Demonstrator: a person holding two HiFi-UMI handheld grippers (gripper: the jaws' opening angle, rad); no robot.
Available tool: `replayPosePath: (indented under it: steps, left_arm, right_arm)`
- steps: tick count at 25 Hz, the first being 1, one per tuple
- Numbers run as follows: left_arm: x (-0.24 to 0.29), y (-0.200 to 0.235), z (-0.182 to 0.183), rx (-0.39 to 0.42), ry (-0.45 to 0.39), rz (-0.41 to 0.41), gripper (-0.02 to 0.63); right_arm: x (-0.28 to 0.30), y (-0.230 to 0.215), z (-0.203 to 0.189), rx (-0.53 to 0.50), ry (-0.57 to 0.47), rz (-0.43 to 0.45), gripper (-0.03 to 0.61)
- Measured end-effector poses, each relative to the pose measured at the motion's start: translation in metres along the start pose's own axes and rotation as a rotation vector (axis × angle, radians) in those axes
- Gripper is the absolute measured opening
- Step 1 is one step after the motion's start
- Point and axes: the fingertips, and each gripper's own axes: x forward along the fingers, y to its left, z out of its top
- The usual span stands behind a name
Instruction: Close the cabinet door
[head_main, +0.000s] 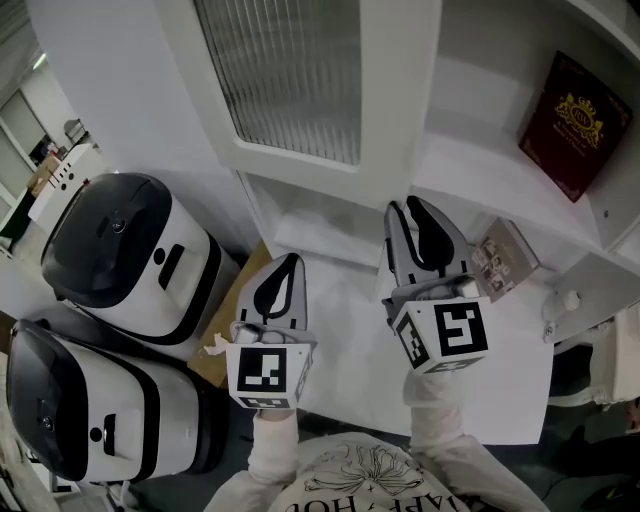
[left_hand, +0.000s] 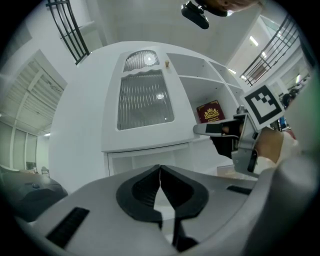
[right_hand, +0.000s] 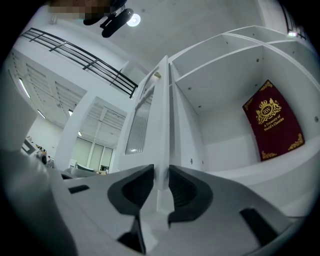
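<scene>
We've got right claw (right_hand: 161, 174) clamped on the edge of the open cabinet door (right_hand: 161, 115), left of the shelves (right_hand: 220, 145). Left claw (left_hand: 160, 169) together, empty. Red book (right_hand: 272, 120) reads "A Treasury of World's Classics".

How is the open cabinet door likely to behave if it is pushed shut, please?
The cabinet door looks like a rigid panel, so it should swing rather than flex. Its ribbed pane may be fragile, so avoid slamming. Its thin edge in the right gripper looks smooth, perhaps slippery.
</scene>
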Motion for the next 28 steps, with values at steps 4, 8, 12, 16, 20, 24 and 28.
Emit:
replayPosePath:
  steps: [4, 8, 12, 16, 20, 24, 28]
  left_arm:
    - [0.004, -0.002, 0.0, -0.002, 0.0, -0.001, 0.005]
    - [0.007, -0.006, 0.001, 0.0, -0.003, -0.012, 0.005]
    - [0.01, -0.009, 0.001, 0.002, -0.005, -0.022, 0.005]
    - [0.014, -0.009, 0.003, 0.0, -0.008, -0.021, 0.005]
    - [0.016, -0.009, 0.003, 0.002, -0.011, -0.018, 0.005]
    - [0.018, -0.01, 0.003, 0.002, -0.008, -0.019, 0.005]
    - [0.021, -0.007, 0.002, 0.006, -0.002, -0.01, 0.005]
  right_arm:
    - [0.004, -0.004, -0.001, -0.01, 0.029, -0.029, 0.092]
    - [0.007, -0.007, -0.002, -0.016, 0.041, -0.042, 0.089]
    - [0.01, -0.008, -0.002, -0.026, 0.046, -0.055, 0.084]
    - [0.013, -0.012, -0.003, -0.03, 0.048, -0.065, 0.083]
    - [0.016, -0.014, -0.004, -0.032, 0.049, -0.067, 0.08]
    - [0.018, -0.017, -0.005, -0.028, 0.046, -0.068, 0.08]
    - [0.022, -0.02, -0.006, -0.02, 0.043, -0.071, 0.078]
